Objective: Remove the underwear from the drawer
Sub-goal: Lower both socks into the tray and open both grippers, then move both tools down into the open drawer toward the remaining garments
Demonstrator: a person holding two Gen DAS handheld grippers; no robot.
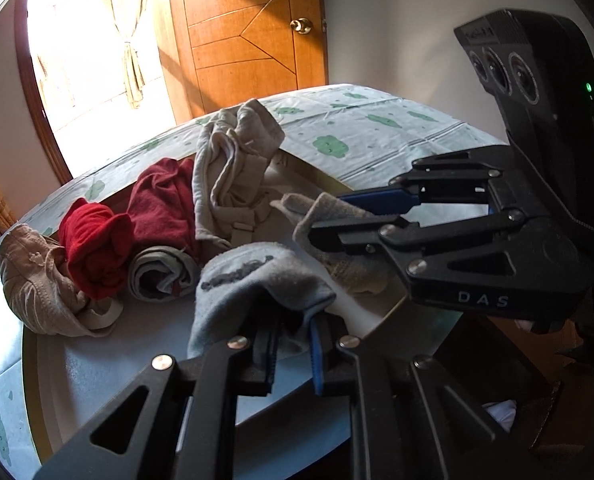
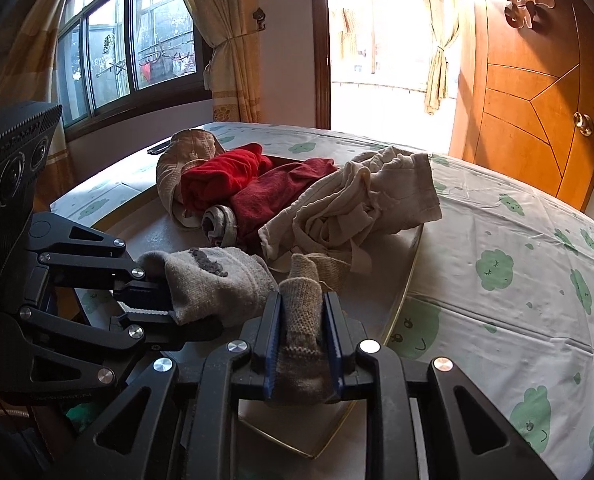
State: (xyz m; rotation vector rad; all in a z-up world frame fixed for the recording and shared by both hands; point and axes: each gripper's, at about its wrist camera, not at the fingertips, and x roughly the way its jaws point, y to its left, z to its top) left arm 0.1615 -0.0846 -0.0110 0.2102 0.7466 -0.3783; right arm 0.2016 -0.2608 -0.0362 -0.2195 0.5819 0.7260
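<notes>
Jaws pinching: left gripper (image 1: 293, 354) on grey garment (image 1: 253, 280); right gripper (image 2: 303, 344) on knitted beige piece (image 2: 303, 308).
Remaining underwear pile (image 2: 281, 196) lies beyond both jaws, in the drawer (image 2: 405, 284).

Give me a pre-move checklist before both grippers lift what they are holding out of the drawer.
1. Left gripper shut on the grey sock: ok.
2. Right gripper shut on the beige knit piece: ok.
3. The two held pieces separate from each other: cannot tell.
4. Held pieces free of the cream garment: cannot tell, the knit piece runs under its edge.
5. Red garment and dark red garment untouched by either gripper: ok.
6. Held items are underwear: not ok, they look like socks.
</notes>
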